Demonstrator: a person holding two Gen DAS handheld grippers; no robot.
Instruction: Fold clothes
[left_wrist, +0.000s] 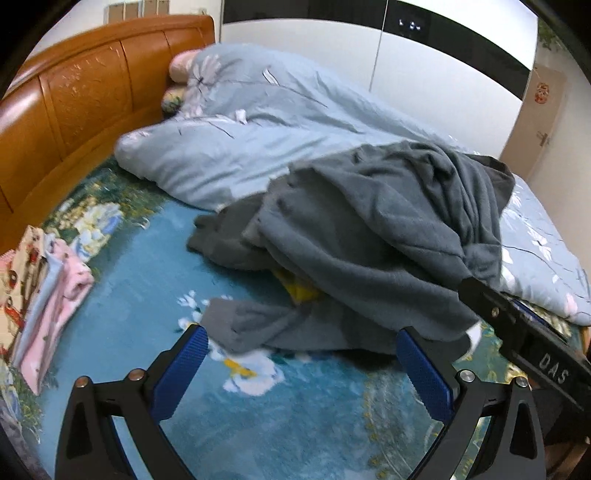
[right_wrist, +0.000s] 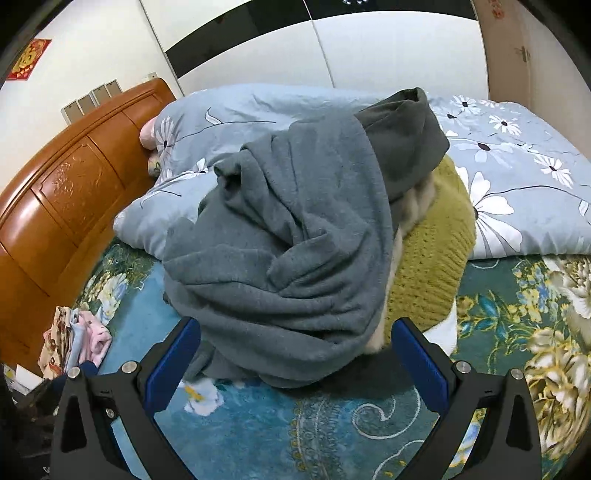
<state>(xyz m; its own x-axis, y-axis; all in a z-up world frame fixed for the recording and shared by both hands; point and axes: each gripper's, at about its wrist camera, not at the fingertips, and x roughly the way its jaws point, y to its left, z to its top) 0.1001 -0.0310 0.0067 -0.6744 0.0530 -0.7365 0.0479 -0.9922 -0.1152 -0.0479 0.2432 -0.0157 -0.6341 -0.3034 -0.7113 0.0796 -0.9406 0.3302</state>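
the grey garment (right_wrist: 288, 236) lies crumpled on the blue bedsheet (right_wrist: 258, 417) over a yellow sweater (right_wrist: 432, 266), both the left gripper (left_wrist: 303, 354) and right gripper (right_wrist: 295, 347) spread wide and empty, so picking up seems pending: each should pinch an edge.

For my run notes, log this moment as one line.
left claw: open, empty | right claw: open, empty | grey garment: crumpled, unfolded | bed sheet: folded pink clothes at side

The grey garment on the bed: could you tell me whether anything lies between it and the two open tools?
Nothing visible does. The grey garment tops the heap, bunched over a yellow-green knit. The right tool already brackets its near edge, and the left tool faces its hem over bare bedspread.
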